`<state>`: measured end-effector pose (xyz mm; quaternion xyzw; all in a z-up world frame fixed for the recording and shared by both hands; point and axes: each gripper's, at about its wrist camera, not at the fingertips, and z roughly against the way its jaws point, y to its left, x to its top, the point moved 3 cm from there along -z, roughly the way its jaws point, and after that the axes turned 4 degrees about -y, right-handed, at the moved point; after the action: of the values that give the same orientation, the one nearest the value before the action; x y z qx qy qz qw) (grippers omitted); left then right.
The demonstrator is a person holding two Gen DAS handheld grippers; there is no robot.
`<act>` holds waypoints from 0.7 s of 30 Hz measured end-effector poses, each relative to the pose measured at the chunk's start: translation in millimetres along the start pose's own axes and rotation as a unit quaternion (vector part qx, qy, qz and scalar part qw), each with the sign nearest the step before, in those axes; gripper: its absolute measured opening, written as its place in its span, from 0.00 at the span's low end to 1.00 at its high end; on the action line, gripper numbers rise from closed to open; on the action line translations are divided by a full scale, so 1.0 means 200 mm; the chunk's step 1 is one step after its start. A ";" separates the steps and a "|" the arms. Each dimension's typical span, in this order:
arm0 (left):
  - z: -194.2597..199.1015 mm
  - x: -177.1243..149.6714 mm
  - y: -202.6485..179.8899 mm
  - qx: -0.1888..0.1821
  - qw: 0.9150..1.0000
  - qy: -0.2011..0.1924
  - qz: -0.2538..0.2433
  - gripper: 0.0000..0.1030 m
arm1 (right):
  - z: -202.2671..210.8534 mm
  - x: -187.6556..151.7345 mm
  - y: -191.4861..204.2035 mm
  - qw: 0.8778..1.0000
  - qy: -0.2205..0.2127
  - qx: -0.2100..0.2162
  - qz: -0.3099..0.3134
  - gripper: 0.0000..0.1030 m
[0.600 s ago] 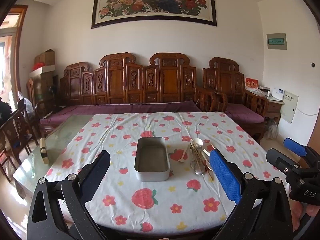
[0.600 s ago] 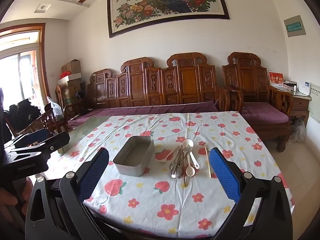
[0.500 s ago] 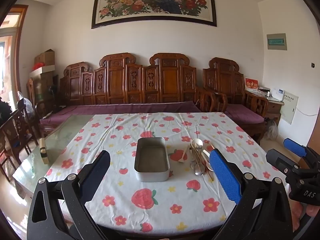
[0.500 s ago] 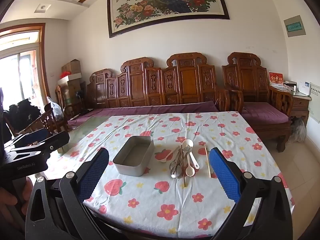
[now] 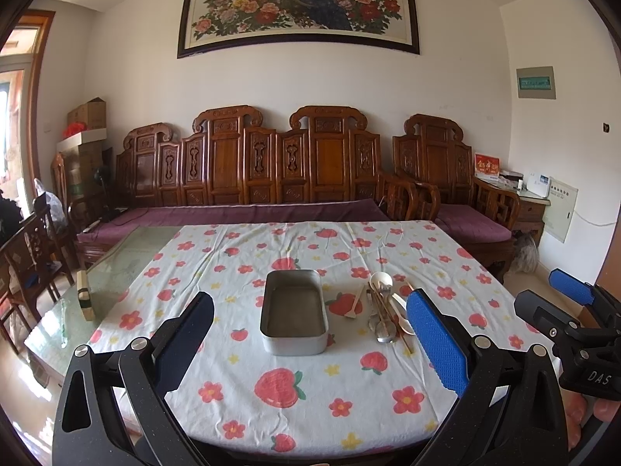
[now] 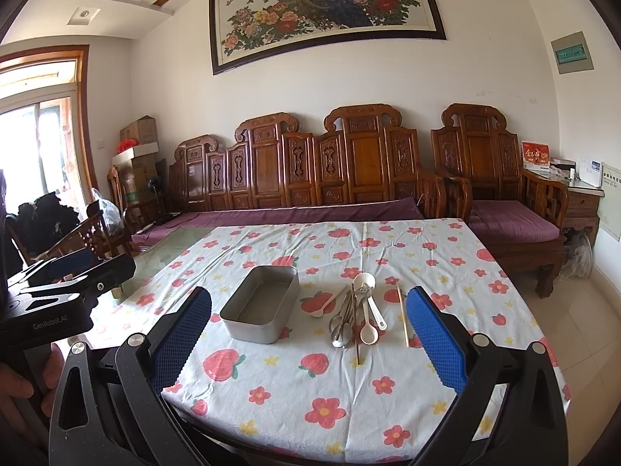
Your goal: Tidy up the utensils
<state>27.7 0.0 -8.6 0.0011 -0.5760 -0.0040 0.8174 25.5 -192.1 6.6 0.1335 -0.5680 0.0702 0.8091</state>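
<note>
An empty grey metal tray (image 5: pixel 294 310) (image 6: pixel 261 308) sits mid-table on the strawberry-print cloth (image 5: pixel 279 388). Right of it lies a heap of utensils (image 5: pixel 382 308) (image 6: pixel 355 312): white spoons, metal spoons and chopsticks. A small white spoon (image 6: pixel 326 303) lies between tray and heap, and one chopstick (image 6: pixel 402 320) lies apart on the right. My left gripper (image 5: pixel 310 341) is open and empty, held before the table's near edge. My right gripper (image 6: pixel 308 339) is open and empty, also short of the table. Each gripper shows at the edge of the other's view.
The cloth covers a glass table (image 5: pixel 70 310) whose bare left part holds a small box (image 5: pixel 83 295). A carved wooden sofa (image 5: pixel 248 178) stands behind the table, an armchair (image 6: pixel 504 202) at the back right, and chairs (image 5: pixel 27 256) at the left.
</note>
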 end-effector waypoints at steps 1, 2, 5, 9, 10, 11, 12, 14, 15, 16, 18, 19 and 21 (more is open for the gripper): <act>0.00 0.00 0.00 0.000 1.000 0.000 0.000 0.94 | 0.00 0.00 0.00 1.000 0.000 0.000 0.000 0.98; 0.00 0.02 -0.01 0.000 1.000 0.000 0.000 0.94 | 0.00 0.00 0.00 1.000 0.000 0.000 0.000 0.98; 0.00 0.03 -0.01 0.000 1.000 -0.001 -0.001 0.94 | 0.00 0.00 0.00 1.000 0.000 0.000 0.000 0.98; 0.01 0.03 -0.01 -0.001 1.000 -0.002 0.000 0.94 | 0.00 0.00 0.00 1.000 -0.001 0.000 0.000 0.98; 0.01 0.03 -0.01 -0.001 1.000 -0.002 0.000 0.94 | 0.00 0.00 0.00 1.000 -0.001 0.000 0.000 0.98; 0.03 0.04 -0.03 -0.001 1.000 -0.003 0.000 0.94 | 0.00 0.00 0.00 1.000 -0.001 0.000 0.001 0.98; 0.03 0.04 -0.03 0.000 1.000 -0.004 0.000 0.94 | 0.00 0.00 0.00 1.000 -0.001 0.000 0.001 0.98; 0.04 0.07 -0.03 -0.001 1.000 -0.005 0.000 0.94 | 0.00 0.00 0.00 1.000 -0.001 0.000 0.001 0.98; 0.05 0.08 -0.03 -0.001 1.000 -0.006 0.000 0.94 | 0.00 0.00 0.00 1.000 -0.001 0.000 0.001 0.98; 0.05 0.08 -0.03 -0.001 1.000 -0.006 0.000 0.94 | 0.00 0.00 0.00 1.000 -0.001 0.000 0.000 0.98; 0.05 0.08 -0.03 -0.001 1.000 -0.006 0.000 0.94 | 0.00 0.00 0.00 1.000 -0.001 0.000 0.001 0.98; 0.05 0.08 -0.03 -0.001 1.000 -0.007 0.000 0.94 | 0.00 0.00 0.00 1.000 -0.001 0.000 0.001 0.98; 0.05 0.08 -0.03 -0.002 1.000 -0.007 0.000 0.94 | 0.00 0.00 0.00 1.000 -0.001 0.000 0.000 0.98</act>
<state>23.8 -6.4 10.4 0.0000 -0.5814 -0.0053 0.8136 25.2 -192.8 5.7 0.1331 -0.5691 0.0702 0.8084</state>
